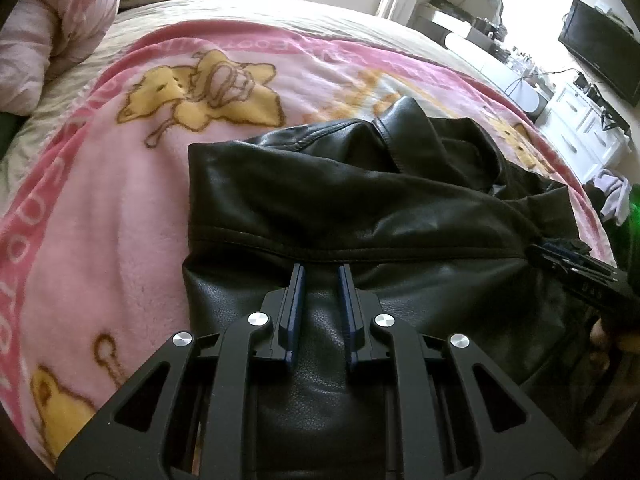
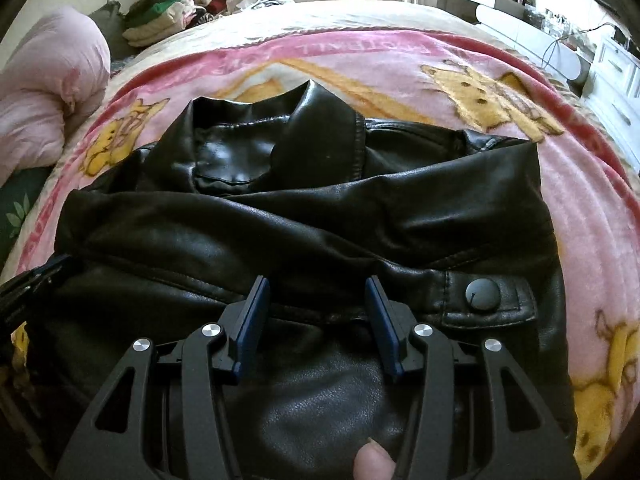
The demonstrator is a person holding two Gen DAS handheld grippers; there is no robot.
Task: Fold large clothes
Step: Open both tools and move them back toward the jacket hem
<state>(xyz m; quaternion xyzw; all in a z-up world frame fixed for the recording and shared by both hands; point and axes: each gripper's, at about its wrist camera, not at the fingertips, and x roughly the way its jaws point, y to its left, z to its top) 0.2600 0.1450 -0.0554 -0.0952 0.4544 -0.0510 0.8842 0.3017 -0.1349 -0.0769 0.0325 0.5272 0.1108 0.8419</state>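
A black leather jacket (image 1: pixel 360 200) lies folded on a pink cartoon blanket (image 1: pixel 120 180), its collar at the far side. My left gripper (image 1: pixel 321 270) is nearly closed, with a fold of leather at the jacket's near edge between its blue pads. In the right wrist view the same jacket (image 2: pixel 280 220) fills the middle, with a snap tab (image 2: pixel 482 294) at the right. My right gripper (image 2: pixel 318 282) hovers over the near hem, its jaws wide apart and not pressing on anything. A thumb (image 2: pixel 374 460) shows at the bottom edge. Each gripper also shows in the other view: the right gripper (image 1: pixel 560 256) and the left gripper (image 2: pixel 32 280).
A rolled pink duvet (image 1: pixel 48 40) lies at the bed's left. Piled clothes (image 2: pixel 160 16) sit beyond the bed's far left corner. White drawers (image 1: pixel 580 128) and a dark screen (image 1: pixel 600 48) stand to the right of the bed.
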